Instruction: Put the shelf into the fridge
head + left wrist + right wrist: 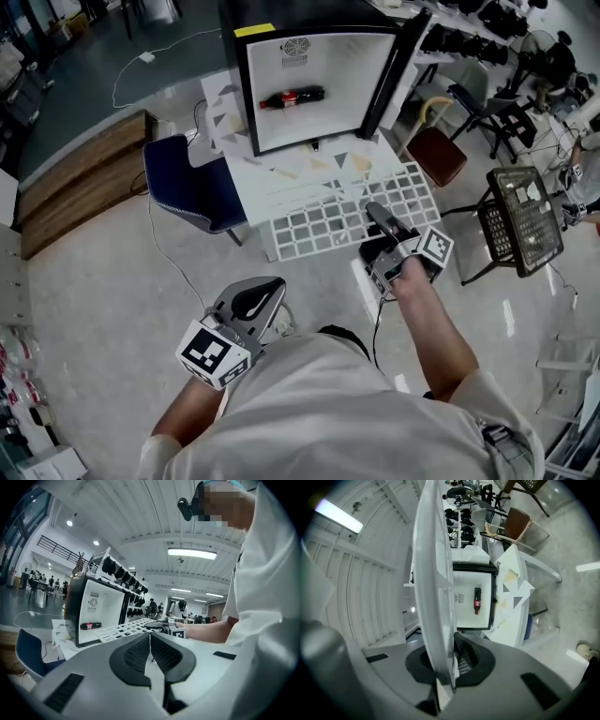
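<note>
The white grid shelf [330, 217] lies roughly level in front of the open black mini fridge [314, 80], over the table's near edge. My right gripper [378, 217] is shut on the shelf's near right part. In the right gripper view the shelf [433, 573] shows edge-on, clamped in the right gripper [449, 670]. A cola bottle [292, 97] lies inside the fridge's white interior. My left gripper [265, 289] hangs low by the person's body, shut and holding nothing; its pads [140, 654] meet. From there the fridge [96, 613] and the shelf [125, 627] appear beyond.
The fridge stands on a white table [281, 173] with paper triangles on it. A dark blue chair [192, 183] is at its left, a brown chair [438, 155] and a black wire basket stand [520, 217] at the right. A wooden bench [80, 178] runs along the left.
</note>
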